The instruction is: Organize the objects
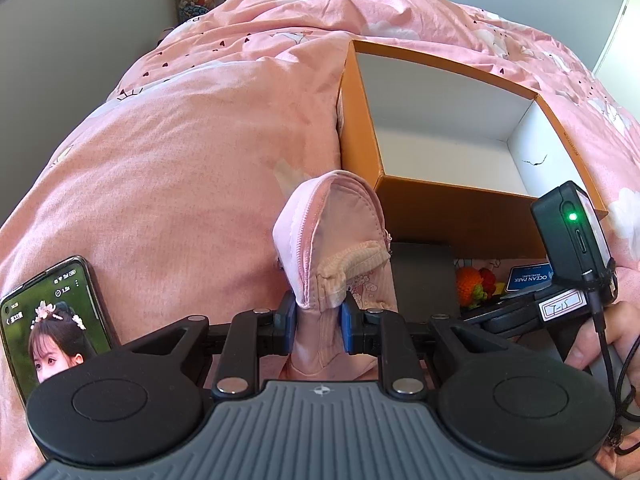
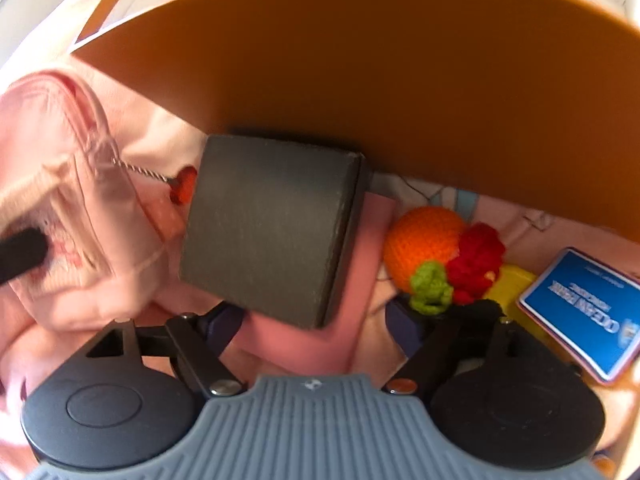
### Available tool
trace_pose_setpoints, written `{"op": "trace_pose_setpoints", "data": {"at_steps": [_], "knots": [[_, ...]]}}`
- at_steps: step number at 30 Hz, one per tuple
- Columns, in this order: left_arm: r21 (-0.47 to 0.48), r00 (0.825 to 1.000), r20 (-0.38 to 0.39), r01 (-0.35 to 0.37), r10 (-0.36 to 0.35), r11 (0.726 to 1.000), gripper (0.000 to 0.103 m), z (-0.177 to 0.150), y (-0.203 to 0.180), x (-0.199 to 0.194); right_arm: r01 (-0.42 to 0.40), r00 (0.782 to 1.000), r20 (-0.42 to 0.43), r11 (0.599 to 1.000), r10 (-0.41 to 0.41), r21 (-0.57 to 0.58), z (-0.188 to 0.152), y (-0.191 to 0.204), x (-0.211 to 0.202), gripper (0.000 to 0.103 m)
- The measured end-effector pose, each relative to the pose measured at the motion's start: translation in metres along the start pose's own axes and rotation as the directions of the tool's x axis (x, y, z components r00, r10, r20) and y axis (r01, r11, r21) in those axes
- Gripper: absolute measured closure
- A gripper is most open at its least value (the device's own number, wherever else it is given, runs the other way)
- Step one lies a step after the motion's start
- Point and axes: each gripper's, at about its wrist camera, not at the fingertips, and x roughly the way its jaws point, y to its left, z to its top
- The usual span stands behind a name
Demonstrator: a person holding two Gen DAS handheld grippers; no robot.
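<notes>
Left gripper (image 1: pixel 319 326) fingers clamp pink zippered fabric pouch (image 1: pixel 334 248) beside orange cardboard box (image 1: pixel 452 216); right gripper (image 2: pixel 322 326) fingers spread, flanking dark grey square box (image 2: pixel 272 228).

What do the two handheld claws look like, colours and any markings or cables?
Both match: the left claw and right claw have blue finger pads, black linkage arms, two round black discs and a ribbed grey base with a small emblem. A black camera module shows a green light, a handwritten label and a cable.

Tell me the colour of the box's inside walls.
White inside the orange box; its outside is orange. The left wrist view shows it best.
</notes>
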Motion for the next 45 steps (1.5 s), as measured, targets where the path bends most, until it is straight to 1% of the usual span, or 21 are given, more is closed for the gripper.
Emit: {"op": "trace_pose_setpoints", "data": {"at_steps": [2,3,5,8,9,11,12,13,14,16,20,21,22,23,31,35,38,40,42,44,45], "knots": [[0.004,1.000,0.000,0.000,0.000,1.000,0.079,-0.001,0.000,0.000,-0.018,1.000,0.024,1.000,0.018,-0.011,-0.004,0.002,-0.006,0.039],[0.004,1.000,-0.001,0.000,0.000,1.000,0.079,-0.001,0.000,0.000,-0.012,0.999,0.034,1.000,0.012,-0.015,-0.007,0.003,-0.010,0.043],[0.004,1.000,-0.003,-0.002,0.002,1.000,0.079,0.000,0.000,0.000,-0.015,0.998,0.062,1.000,0.015,-0.009,-0.013,0.002,-0.023,0.060],[0.005,1.000,-0.007,-0.008,0.008,1.000,0.079,0.000,0.000,0.000,-0.024,0.994,0.103,1.000,0.025,-0.006,-0.023,0.003,-0.044,0.076],[0.005,1.000,-0.009,-0.009,0.009,1.000,0.079,-0.001,0.000,0.001,-0.030,0.993,0.118,1.000,0.030,-0.008,-0.028,0.004,-0.051,0.078],[0.010,1.000,-0.009,-0.023,0.023,1.000,0.079,-0.001,-0.001,0.001,-0.085,0.986,0.146,0.996,0.084,-0.002,-0.036,0.005,-0.064,0.087],[0.010,1.000,-0.010,-0.024,0.024,1.000,0.079,-0.001,-0.001,0.001,-0.129,0.979,0.159,0.992,0.127,0.003,-0.039,0.006,-0.070,0.087],[0.007,1.000,-0.012,-0.019,0.019,1.000,0.079,-0.001,0.000,0.001,-0.173,0.971,0.170,0.985,0.171,-0.003,-0.040,0.008,-0.074,0.094],[0.007,1.000,-0.012,-0.018,0.018,1.000,0.079,0.000,0.000,0.001,-0.195,0.967,0.167,0.981,0.194,-0.008,-0.040,0.012,-0.074,0.095],[0.012,1.000,-0.008,-0.020,0.020,1.000,0.079,0.000,-0.001,0.000,-0.162,0.974,0.156,0.987,0.162,-0.016,-0.039,0.019,-0.065,0.092],[0.010,1.000,-0.005,-0.018,0.019,1.000,0.079,-0.001,0.000,-0.002,-0.133,0.984,0.123,0.990,0.127,0.042,-0.039,0.018,-0.049,0.088],[0.012,1.000,-0.006,-0.017,0.018,1.000,0.079,-0.002,0.000,-0.003,-0.130,0.985,0.124,0.990,0.122,0.051,-0.041,0.016,-0.052,0.086],[0.015,1.000,-0.006,-0.018,0.018,1.000,0.079,-0.002,-0.001,-0.002,-0.124,0.985,0.125,0.991,0.116,0.055,-0.043,0.016,-0.056,0.075],[0.018,1.000,-0.006,-0.018,0.018,1.000,0.079,-0.001,-0.002,-0.002,-0.103,0.987,0.126,0.993,0.095,0.051,-0.045,0.017,-0.061,0.072],[0.027,1.000,-0.002,-0.019,0.019,0.999,0.079,-0.003,-0.005,0.000,0.038,0.999,0.030,0.999,-0.040,0.036,-0.036,0.028,-0.041,0.071],[0.025,1.000,-0.003,-0.016,0.016,1.000,0.079,-0.002,-0.005,0.000,0.035,0.999,-0.037,0.998,-0.032,0.058,-0.026,0.030,-0.024,0.048],[0.024,1.000,-0.003,-0.012,0.012,1.000,0.079,-0.003,-0.005,0.002,0.017,0.999,-0.047,0.997,-0.013,0.071,-0.020,0.032,-0.013,0.036],[0.024,1.000,-0.004,-0.011,0.011,1.000,0.079,-0.003,-0.005,0.003,-0.007,0.999,-0.033,0.997,0.010,0.078,-0.019,0.034,-0.010,0.035],[0.023,1.000,-0.003,-0.011,0.011,1.000,0.079,-0.003,-0.006,0.004,-0.022,1.000,-0.016,0.997,0.023,0.070,-0.022,0.037,-0.012,0.039],[0.023,1.000,-0.003,-0.011,0.011,1.000,0.079,-0.003,-0.006,0.004,-0.028,0.999,0.018,0.998,0.027,0.063,-0.028,0.039,-0.020,0.053],[0.023,1.000,-0.003,-0.012,0.012,1.000,0.079,-0.003,-0.006,0.004,-0.034,0.999,0.036,0.997,0.031,0.065,-0.031,0.040,-0.027,0.057]]}}
